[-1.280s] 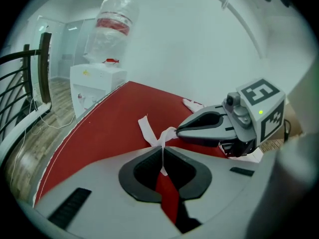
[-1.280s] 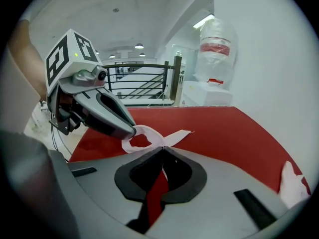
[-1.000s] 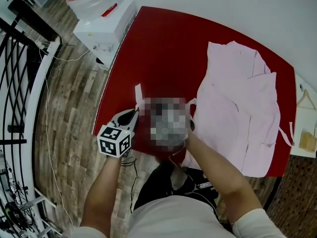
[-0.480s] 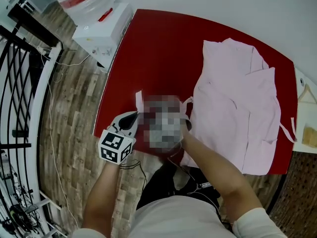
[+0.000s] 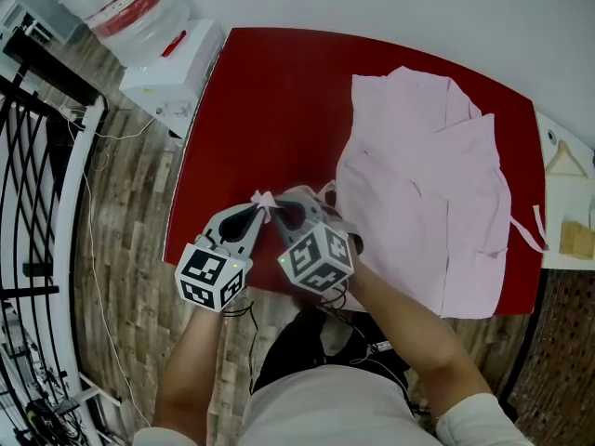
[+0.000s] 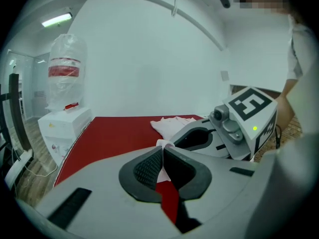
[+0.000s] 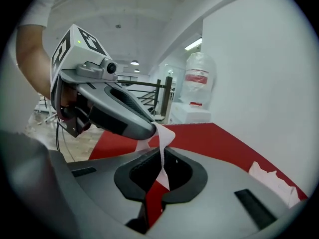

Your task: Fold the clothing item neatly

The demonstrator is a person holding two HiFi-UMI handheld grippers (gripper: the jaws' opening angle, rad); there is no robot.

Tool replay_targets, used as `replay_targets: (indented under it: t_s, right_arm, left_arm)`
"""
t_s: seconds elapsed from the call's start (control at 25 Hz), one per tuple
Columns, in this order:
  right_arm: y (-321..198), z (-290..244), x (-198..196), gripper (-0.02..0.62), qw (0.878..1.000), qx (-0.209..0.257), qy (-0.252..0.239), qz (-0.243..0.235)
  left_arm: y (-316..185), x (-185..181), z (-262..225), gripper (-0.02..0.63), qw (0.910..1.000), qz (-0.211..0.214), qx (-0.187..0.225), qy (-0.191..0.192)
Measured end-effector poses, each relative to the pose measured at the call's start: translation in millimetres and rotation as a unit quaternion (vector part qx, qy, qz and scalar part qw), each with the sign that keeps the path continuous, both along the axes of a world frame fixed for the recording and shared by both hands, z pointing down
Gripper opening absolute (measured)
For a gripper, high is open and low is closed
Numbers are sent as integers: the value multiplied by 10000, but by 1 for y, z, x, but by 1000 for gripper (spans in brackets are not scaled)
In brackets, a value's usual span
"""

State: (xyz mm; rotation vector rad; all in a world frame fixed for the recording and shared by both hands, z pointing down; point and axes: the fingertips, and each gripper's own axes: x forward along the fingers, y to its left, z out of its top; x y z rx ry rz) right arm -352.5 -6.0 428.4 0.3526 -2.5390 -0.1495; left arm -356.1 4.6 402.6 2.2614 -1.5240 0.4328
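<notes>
Garment [image 5: 428,184]: pale pink, spread open and mostly flat on red table [image 5: 260,100]. Placed on the right part of the top, collar end toward the far wall, hem near the front edge. Some creases across the middle. Not yet folded.

Tie [image 7: 160,136]: thin strip of the same pink. Pinched between both grippers over the table's front left part, lifted clear of the top. Link to the garment hidden behind the right gripper. Second tie [image 5: 532,230]: trailing off the garment's right side, over the table edge.

Left gripper [image 6: 161,156]: clenched on the tie, pads together with the strip sandwiched between them. Tip almost touching the right gripper's tip.

Right gripper [image 7: 162,166]: jaws just closed, now grasping the same tie, strip running up out of the pads to the left gripper's tip.

Bottle [image 5: 116,12]: large, clear, red label, wrapped in plastic film, seated on top of white dispenser [image 5: 172,68]. Fill level not discernible. Off the table's far left corner.

Hanger [image 5: 564,159]: wooden, flat on a white ledge [image 5: 558,268] right of the table.

Railing [image 5: 37,156]: black, along the left, over wood-plank floor [image 5: 130,212].
</notes>
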Motion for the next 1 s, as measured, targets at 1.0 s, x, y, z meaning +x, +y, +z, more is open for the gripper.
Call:
replay_targets:
  t_s: [1.0]
  right_arm:
    - [-55, -46, 220, 23, 9863, -137, -433, 1589]
  left_arm:
    - [-59, 218, -53, 14, 9906, 1232, 413, 420]
